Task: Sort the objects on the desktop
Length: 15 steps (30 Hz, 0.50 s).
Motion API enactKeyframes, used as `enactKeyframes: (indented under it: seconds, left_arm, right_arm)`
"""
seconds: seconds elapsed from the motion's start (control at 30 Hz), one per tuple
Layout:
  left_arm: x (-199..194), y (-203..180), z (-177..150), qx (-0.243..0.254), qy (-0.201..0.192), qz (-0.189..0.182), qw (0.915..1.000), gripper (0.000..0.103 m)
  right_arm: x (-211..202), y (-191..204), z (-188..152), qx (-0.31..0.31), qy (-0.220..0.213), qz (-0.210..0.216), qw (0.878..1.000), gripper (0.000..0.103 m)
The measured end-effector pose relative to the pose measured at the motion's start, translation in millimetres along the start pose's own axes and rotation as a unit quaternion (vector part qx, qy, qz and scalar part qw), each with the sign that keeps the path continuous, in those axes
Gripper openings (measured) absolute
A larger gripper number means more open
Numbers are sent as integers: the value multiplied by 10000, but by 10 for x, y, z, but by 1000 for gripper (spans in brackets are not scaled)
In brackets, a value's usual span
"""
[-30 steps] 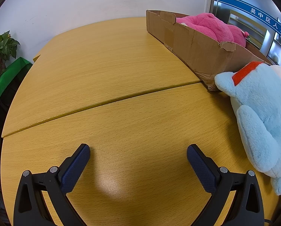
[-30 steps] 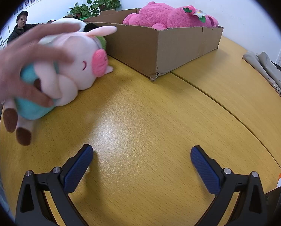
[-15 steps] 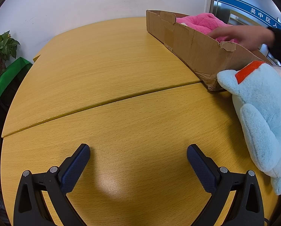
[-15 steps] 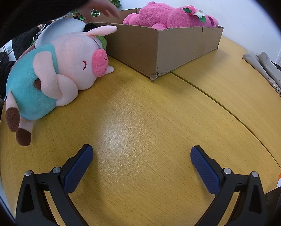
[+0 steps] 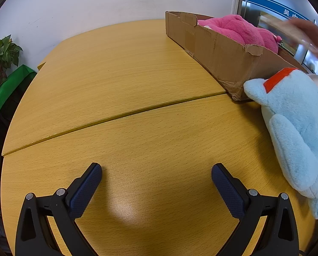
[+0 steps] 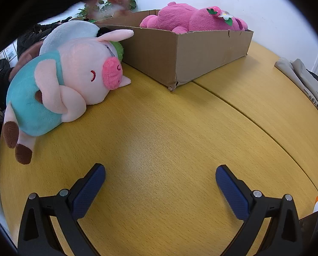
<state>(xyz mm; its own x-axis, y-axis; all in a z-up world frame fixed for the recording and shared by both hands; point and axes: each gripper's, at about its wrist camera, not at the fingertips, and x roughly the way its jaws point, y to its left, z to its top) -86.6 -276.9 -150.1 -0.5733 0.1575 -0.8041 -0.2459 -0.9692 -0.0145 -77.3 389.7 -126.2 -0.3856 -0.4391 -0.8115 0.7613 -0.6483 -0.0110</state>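
Wooden table [image 6: 159, 128] under everything; cardboard box [image 6: 201, 51] with pink plush bear [image 6: 193, 19] inside; pig plush [image 6: 73, 81] lying beside it (pale blue plush [image 5: 293, 128] too); left gripper [image 5: 156, 177] and right gripper [image 6: 160, 177] spread wide, holding nothing.

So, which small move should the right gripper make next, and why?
Probably swing the right gripper, open and empty, left toward the pig plush. It lies on the table outside the cardboard box, which already holds the pink plush.
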Motion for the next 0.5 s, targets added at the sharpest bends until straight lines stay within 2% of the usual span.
enactKeyframes:
  seconds: [0.5]
  left_arm:
    - [14,0,19,-1,3,1,10000,103]
  right_arm:
    - [-1,0,4,1,1,3,10000,103]
